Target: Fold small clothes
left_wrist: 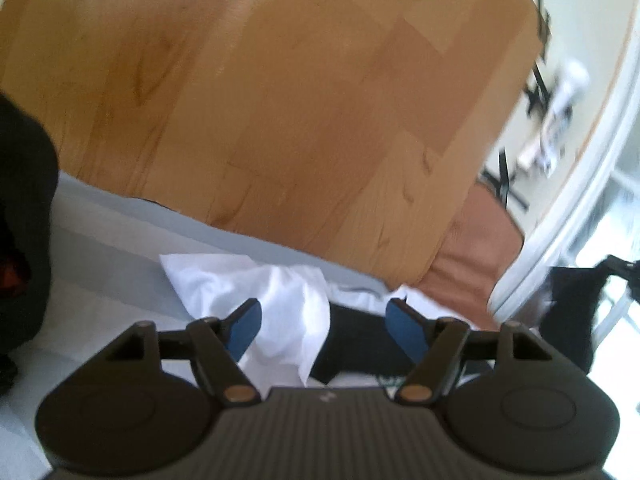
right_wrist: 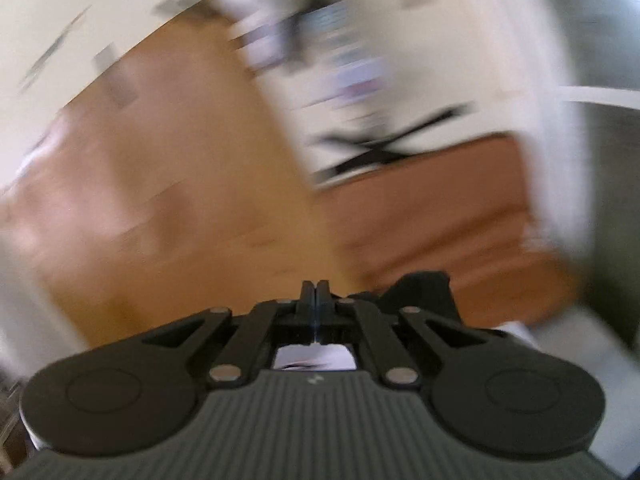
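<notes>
Now: white cloth (left_wrist: 256, 280) soft, light, at bed (left_wrist: 100, 248) edge | pinch a corner | left gripper (left_wrist: 322, 330) spread, empty | right gripper (right_wrist: 316, 300) pressed together, empty

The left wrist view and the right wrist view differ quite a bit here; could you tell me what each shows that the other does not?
Only the left wrist view shows the clothes: a white garment and a black garment on a pale surface, with the left gripper open above them, holding nothing.

Only the right wrist view shows the right gripper, shut with its fingers pressed together; the picture is heavily blurred, and whether any cloth is caught cannot be told.

Both show the wooden floor and a black stand.
</notes>
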